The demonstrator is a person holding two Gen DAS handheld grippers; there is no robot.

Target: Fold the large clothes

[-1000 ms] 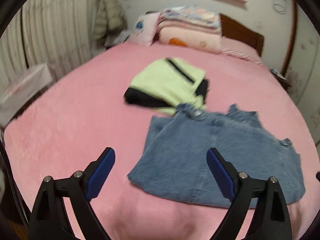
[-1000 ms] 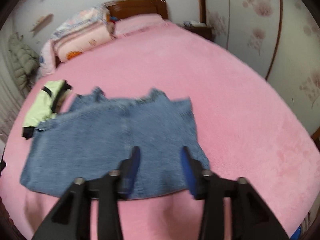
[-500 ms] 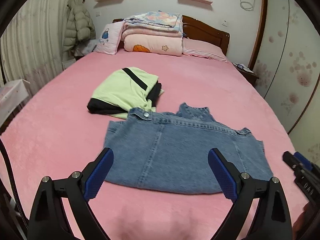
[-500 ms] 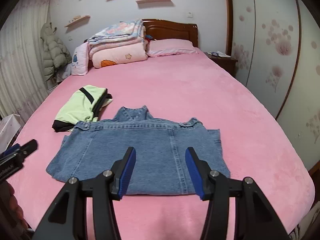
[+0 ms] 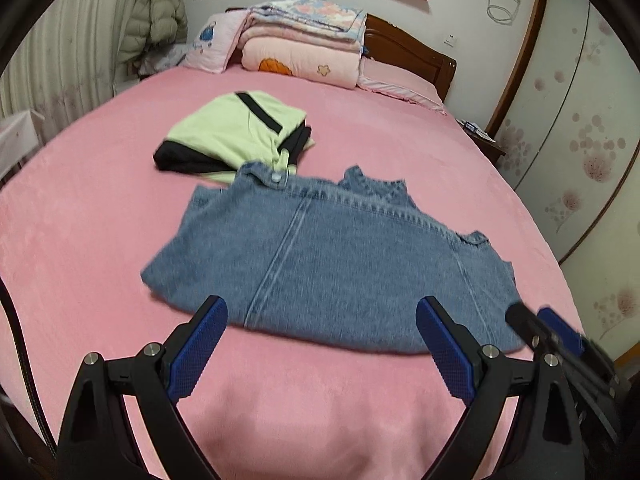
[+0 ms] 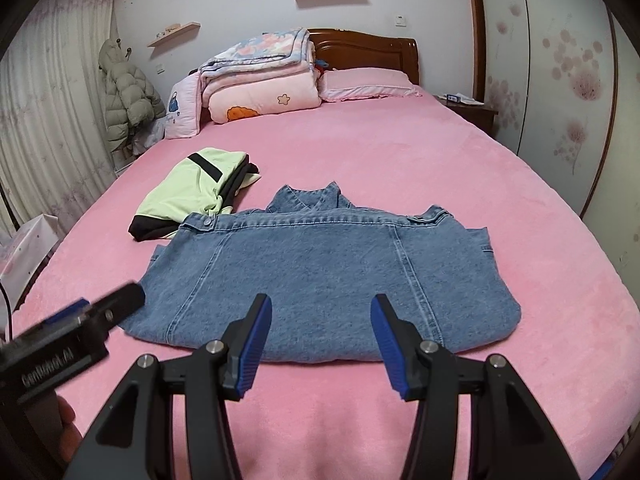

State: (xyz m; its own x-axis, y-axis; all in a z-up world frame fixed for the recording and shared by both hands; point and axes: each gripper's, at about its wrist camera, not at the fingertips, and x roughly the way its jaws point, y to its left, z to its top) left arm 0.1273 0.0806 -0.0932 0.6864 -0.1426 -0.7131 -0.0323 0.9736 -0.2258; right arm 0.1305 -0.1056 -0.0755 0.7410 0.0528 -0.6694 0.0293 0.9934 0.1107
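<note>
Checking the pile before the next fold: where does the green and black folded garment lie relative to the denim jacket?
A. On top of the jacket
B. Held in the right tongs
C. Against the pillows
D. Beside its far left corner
D: the green and black garment lies on the pink bed at the denim jacket's far left corner.

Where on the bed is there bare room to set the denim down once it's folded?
Bare bed lies right of the denim jacket, between it and the pillow, and left toward the curtain. Crowded where the green garment touches the jacket's far left corner, and at the stacked quilts.
</note>
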